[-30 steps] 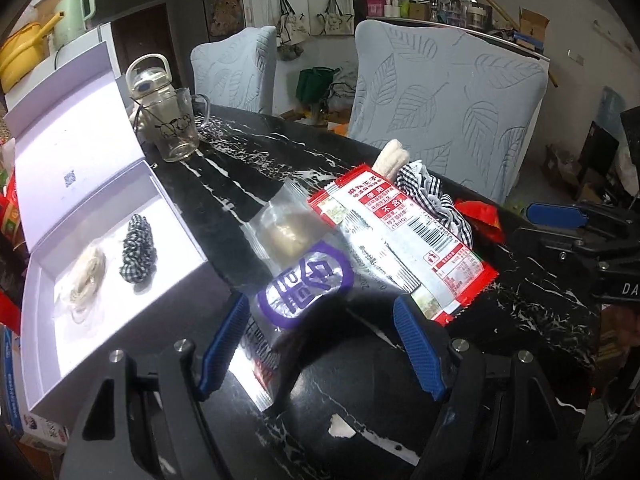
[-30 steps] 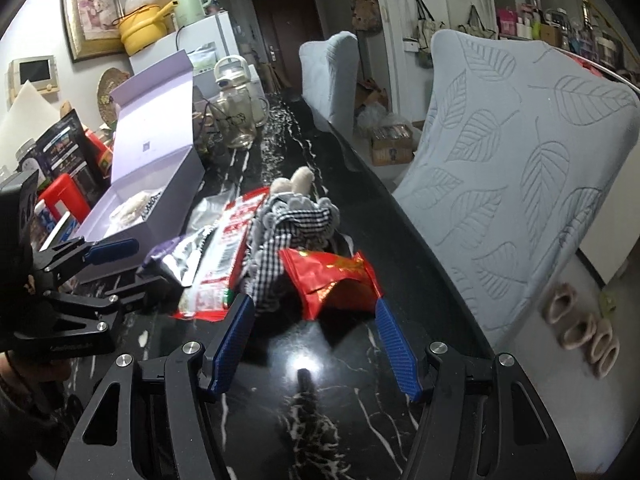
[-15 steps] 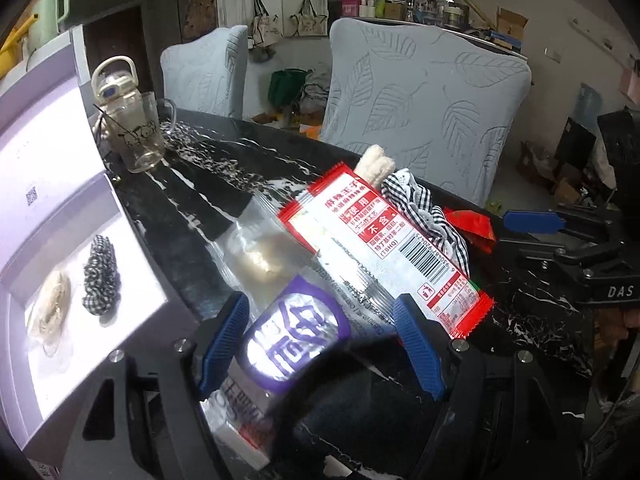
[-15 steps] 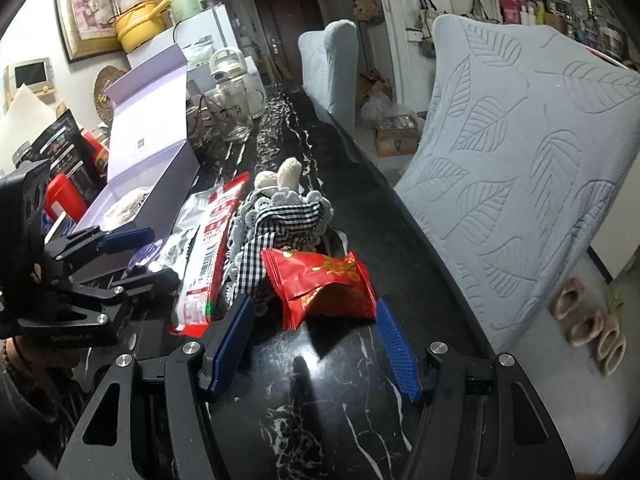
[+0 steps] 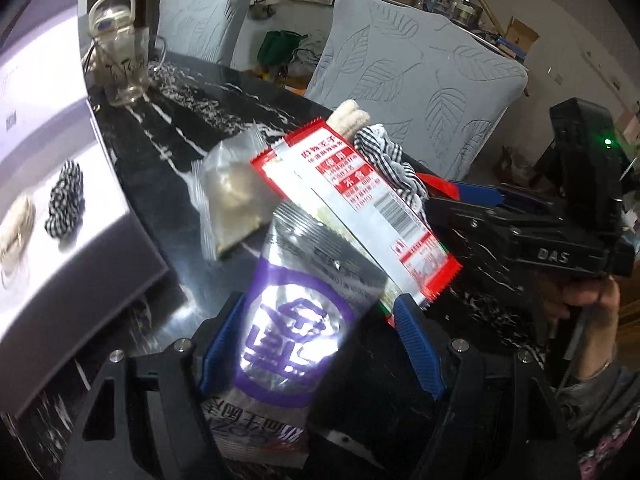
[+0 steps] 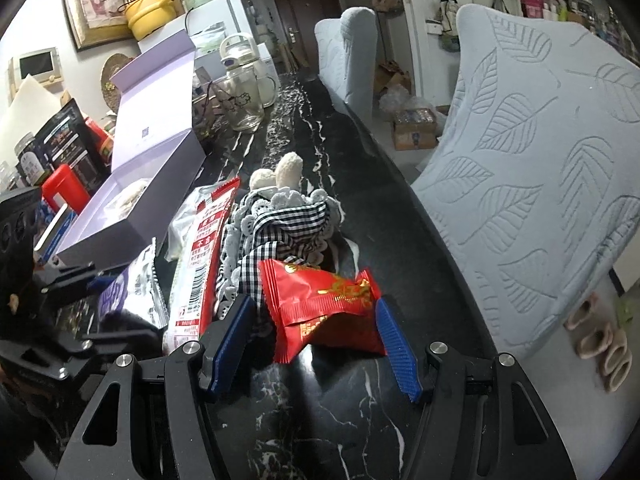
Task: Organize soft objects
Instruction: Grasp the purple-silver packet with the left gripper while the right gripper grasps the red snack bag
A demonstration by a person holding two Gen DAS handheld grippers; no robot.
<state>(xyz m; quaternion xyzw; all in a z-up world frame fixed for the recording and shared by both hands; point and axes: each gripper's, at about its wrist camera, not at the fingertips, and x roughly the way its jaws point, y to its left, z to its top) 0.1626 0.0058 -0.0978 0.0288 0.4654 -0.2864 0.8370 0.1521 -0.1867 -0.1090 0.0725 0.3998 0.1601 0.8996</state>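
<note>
A: What's in the lavender box (image 5: 120, 216)?

B: It sits open on the black marble table (image 6: 360, 216), lid propped up behind. On its white floor lie a cream scrunchie (image 5: 16, 224) and, just beside it, a black-and-white checked scrunchie (image 5: 64, 200).

A: And the soft things outside the box?

B: To the right of the box there is a pile: a clear pouch (image 5: 230, 196), a long red-and-white packet (image 5: 360, 200), a checked cloth (image 6: 276, 236) with a lace edge, a cream plush piece (image 6: 288, 170) behind it, and a red snack bag (image 6: 324, 304) at the near end.

A: The claws?

B: The left gripper (image 5: 320, 344) has its jaws apart, with a silver-and-purple packet (image 5: 304, 320) between them; I cannot tell whether its pads press on the packet. The right gripper (image 6: 316, 344) is spread around the red snack bag, pads not squeezing it.

A: Anything beyond the box?

B: A glass mug (image 6: 240, 104), with a white kettle (image 6: 244, 60) behind it.
</note>
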